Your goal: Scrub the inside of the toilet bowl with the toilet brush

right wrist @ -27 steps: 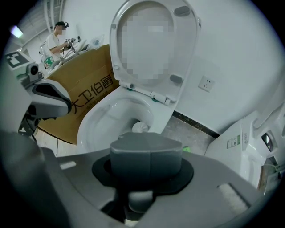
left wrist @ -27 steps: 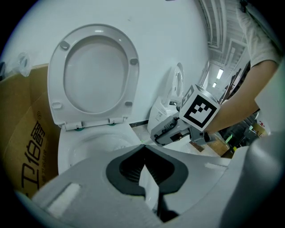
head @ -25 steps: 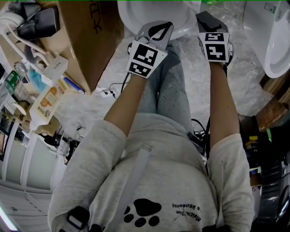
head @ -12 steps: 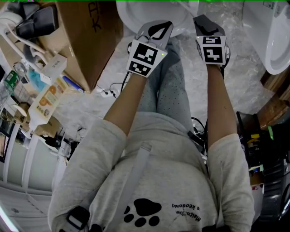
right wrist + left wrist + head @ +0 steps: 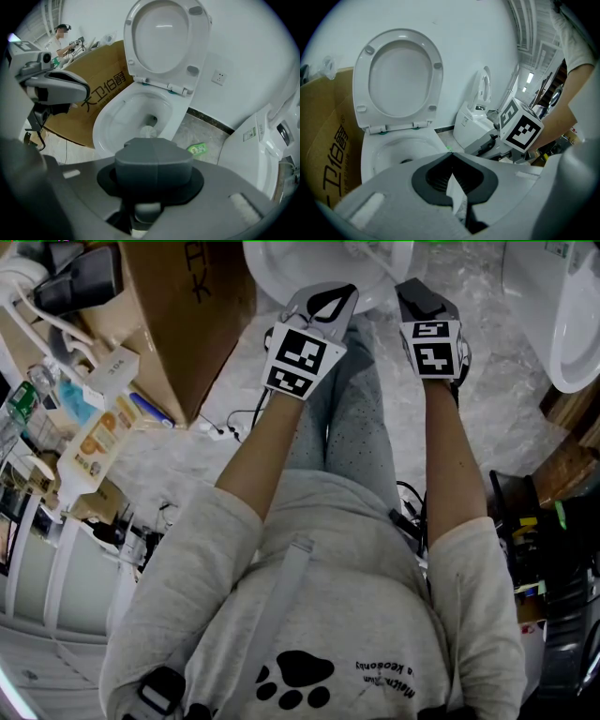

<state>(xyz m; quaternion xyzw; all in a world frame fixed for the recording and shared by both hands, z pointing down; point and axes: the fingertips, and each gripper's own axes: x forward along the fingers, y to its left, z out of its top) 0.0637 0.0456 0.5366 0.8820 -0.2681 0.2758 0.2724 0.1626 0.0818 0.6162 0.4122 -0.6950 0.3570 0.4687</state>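
My right gripper is clamped on one white plastic toilet brush. Its round bristly head sits at twelve o'clock, low inside the glossy white ceramic toilet bowl. My left gripper has its ribbed dark jaws together on nothing. Both my forearms reach forward, side by side.

Glossy ceramic toilet bowl; matt brown cardboard box.
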